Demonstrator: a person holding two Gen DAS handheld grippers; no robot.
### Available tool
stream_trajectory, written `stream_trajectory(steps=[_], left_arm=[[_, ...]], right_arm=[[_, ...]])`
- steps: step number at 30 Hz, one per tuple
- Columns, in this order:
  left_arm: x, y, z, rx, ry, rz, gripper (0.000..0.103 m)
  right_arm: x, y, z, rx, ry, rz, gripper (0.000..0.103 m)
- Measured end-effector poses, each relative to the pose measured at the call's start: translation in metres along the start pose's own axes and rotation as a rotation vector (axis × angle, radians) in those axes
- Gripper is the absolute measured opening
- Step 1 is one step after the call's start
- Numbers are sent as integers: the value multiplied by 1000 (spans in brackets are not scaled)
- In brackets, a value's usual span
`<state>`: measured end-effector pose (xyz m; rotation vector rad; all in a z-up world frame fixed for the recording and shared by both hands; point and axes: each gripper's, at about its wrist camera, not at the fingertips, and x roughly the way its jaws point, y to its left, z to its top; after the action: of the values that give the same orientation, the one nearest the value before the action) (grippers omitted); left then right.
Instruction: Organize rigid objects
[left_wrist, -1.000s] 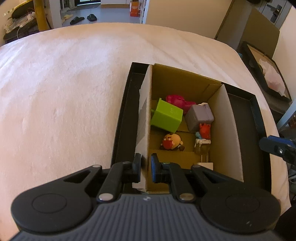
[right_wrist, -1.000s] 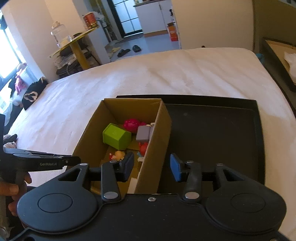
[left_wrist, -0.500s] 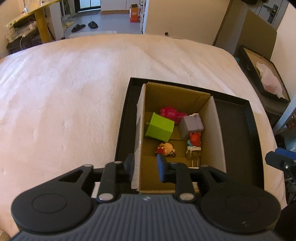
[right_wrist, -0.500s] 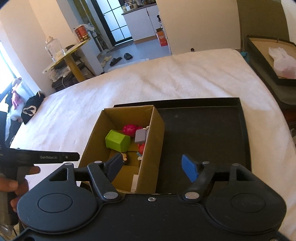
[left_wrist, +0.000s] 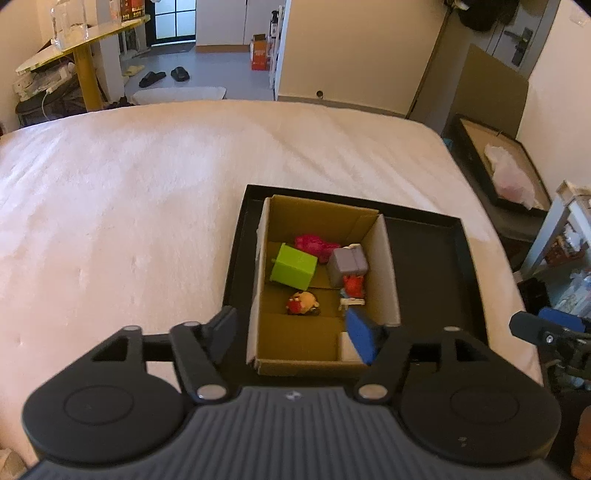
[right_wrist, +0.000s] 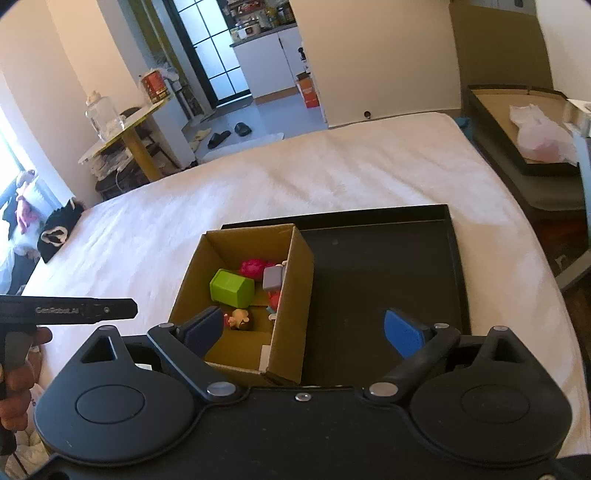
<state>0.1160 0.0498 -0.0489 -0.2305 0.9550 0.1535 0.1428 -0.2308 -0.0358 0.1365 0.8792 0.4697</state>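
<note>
Cardboard box (left_wrist: 388, 258) of toys sits released; both claws, left (left_wrist: 291, 332) and right (right_wrist: 301, 328), just spread wide, empty.

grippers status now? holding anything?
Left gripper: open, just been opening, holds nothing.
Right gripper: open, just been opening, holds nothing.

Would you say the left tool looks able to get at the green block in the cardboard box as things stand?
Probably yes. The left tool is open and empty, hanging over the cardboard box's open top, and nothing covers the green block.
</note>
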Motion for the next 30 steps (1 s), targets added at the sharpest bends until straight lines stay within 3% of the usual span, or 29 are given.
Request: stream_trajectory(steps=[2, 10, 20, 30], left_arm=[[-9, -3, -1, 2, -9, -5, 75], [-44, -17, -11, 24, -49, -15, 95], [-81, -22, -19, 16, -94, -40, 99], [-117, -22, -24, 19, -141, -33, 99]], right_arm=[[-6, -1, 0, 11, 2, -10, 103], [-37, 4, -6, 15, -37, -43, 103], [-62, 18, -13, 14, -34, -50, 103], [-88, 37, -16, -22, -55, -112, 103]])
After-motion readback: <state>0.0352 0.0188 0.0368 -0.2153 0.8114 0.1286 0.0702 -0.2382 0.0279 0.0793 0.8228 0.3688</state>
